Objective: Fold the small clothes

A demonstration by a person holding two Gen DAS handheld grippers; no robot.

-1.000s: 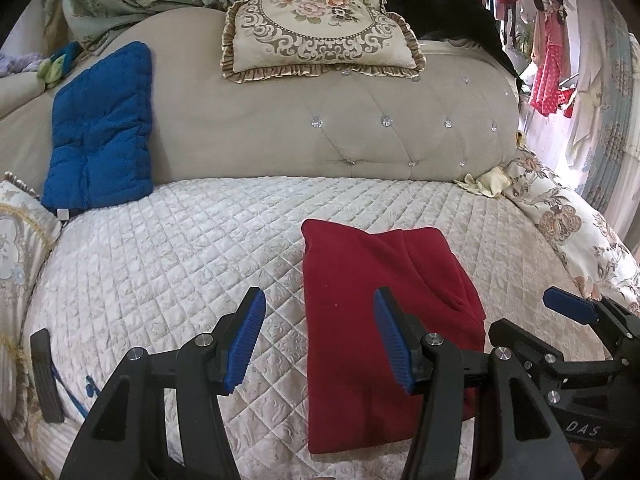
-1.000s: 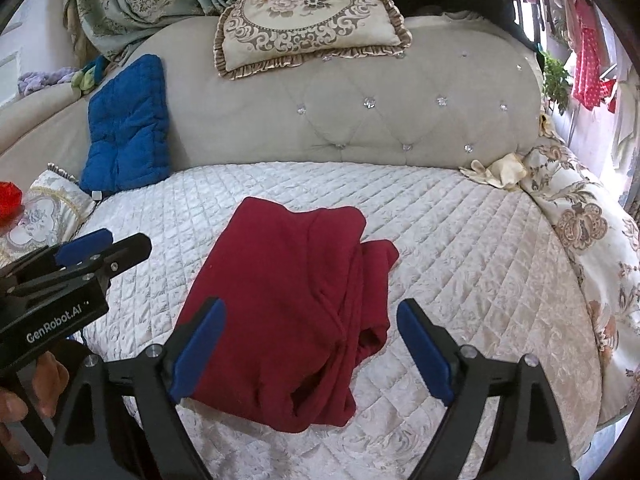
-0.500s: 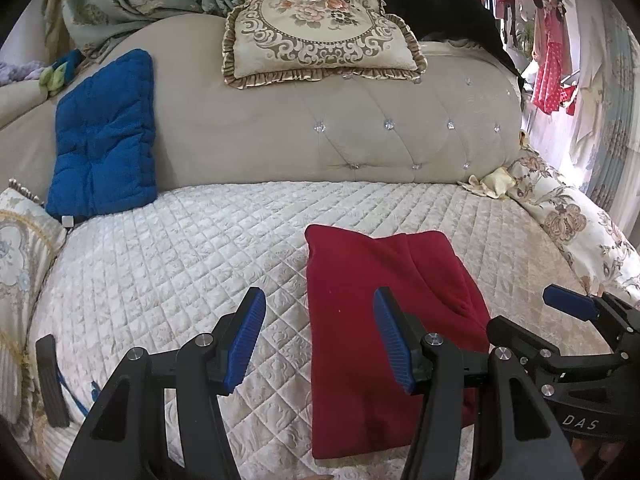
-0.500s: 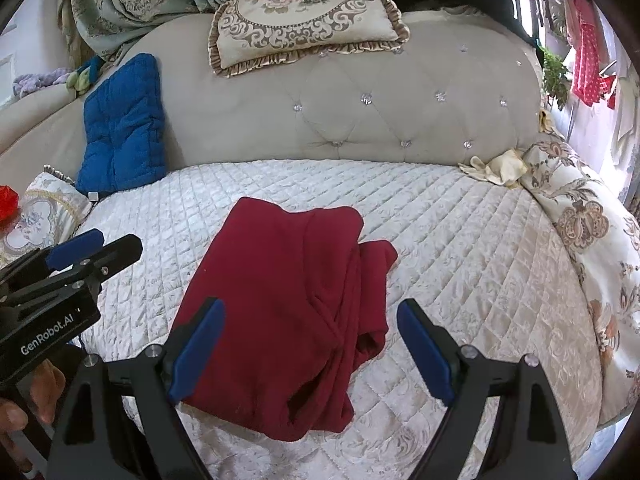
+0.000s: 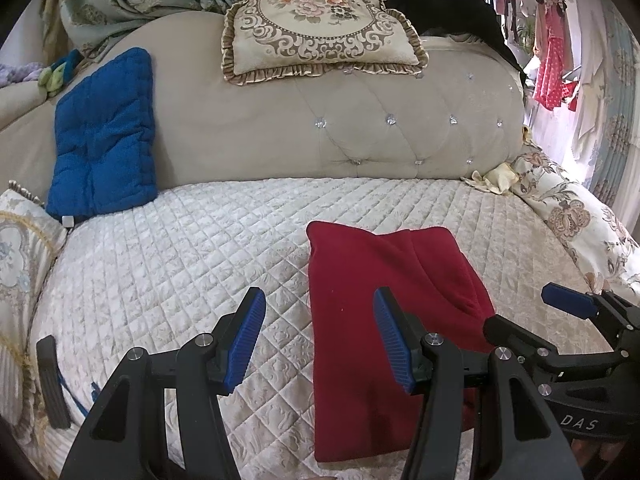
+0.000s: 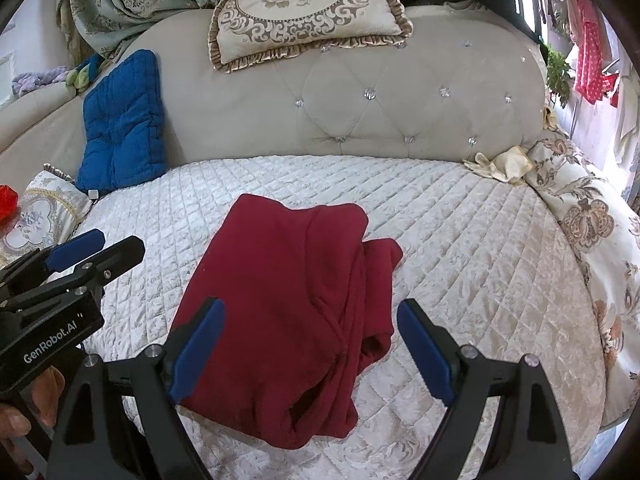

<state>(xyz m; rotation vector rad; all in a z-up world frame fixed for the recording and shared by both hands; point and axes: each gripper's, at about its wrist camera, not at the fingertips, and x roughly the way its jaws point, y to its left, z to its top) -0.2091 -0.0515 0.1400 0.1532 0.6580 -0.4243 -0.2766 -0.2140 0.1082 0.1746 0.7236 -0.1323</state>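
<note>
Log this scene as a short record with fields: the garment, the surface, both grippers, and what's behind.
garment: dark red fleece garment, folded lengthwise, lying flat
surface: cream quilted bed cover
left gripper: jaws open, empty, above the garment's left edge
right gripper: jaws wide open, empty, over the garment
behind: beige tufted headboard, blue quilted cushion, floral frilled pillow

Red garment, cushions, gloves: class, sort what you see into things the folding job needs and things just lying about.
Needed for the job:
- red garment, partly folded on the quilted cover
- left tool, open
- right tool, open

Just lying about:
- blue cushion
- floral pillow
- pale gloves
</note>
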